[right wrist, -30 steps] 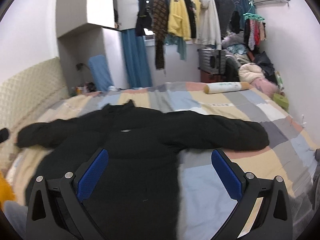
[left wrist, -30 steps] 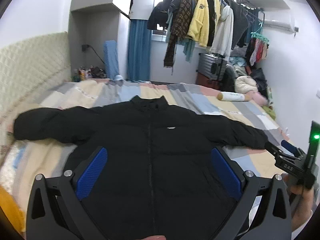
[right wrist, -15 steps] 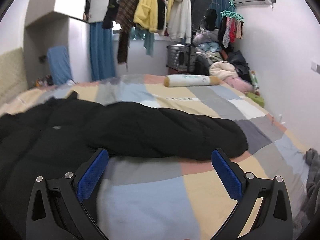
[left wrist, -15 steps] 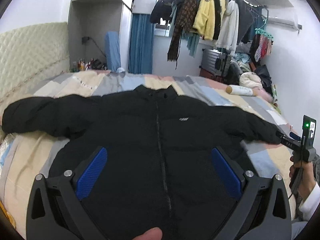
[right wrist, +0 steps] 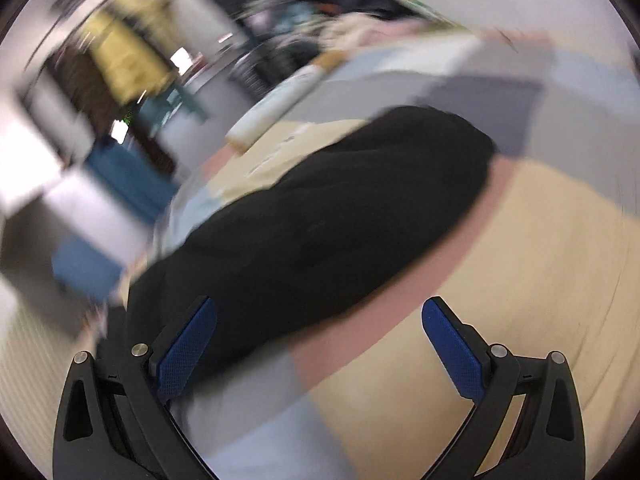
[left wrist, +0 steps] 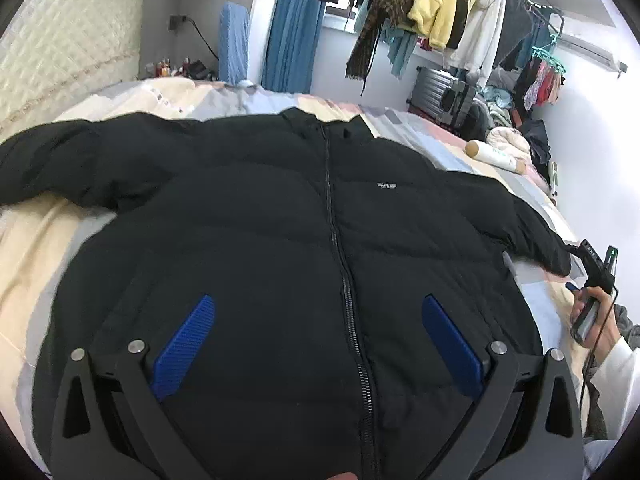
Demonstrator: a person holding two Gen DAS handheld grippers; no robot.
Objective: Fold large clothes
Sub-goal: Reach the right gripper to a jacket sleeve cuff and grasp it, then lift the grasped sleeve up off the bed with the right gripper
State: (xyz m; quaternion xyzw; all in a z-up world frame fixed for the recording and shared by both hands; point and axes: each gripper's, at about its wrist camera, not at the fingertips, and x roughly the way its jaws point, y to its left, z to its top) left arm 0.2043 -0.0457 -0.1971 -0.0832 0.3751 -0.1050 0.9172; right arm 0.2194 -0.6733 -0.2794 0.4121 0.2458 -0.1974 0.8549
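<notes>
A black puffer jacket (left wrist: 280, 240) lies flat, front up and zipped, on the patchwork bed (left wrist: 36, 240), both sleeves spread out. My left gripper (left wrist: 318, 316) is open and empty, hovering over the jacket's lower front. My right gripper (right wrist: 319, 322) is open and empty, close above the jacket's right sleeve (right wrist: 320, 220); its view is blurred and tilted. In the left wrist view the right gripper (left wrist: 596, 270) sits at the far right by the sleeve's cuff (left wrist: 556, 258).
A quilted headboard (left wrist: 68, 60) stands at the left. A clothes rail with hanging garments (left wrist: 440, 4) and a suitcase (left wrist: 444, 92) are beyond the bed. A rolled cylinder (left wrist: 496, 156) lies on the bed's far right.
My left gripper has moved lower and closer over the jacket's front. My right gripper has swung fast towards the right sleeve's end and tilted, blurring its view.
</notes>
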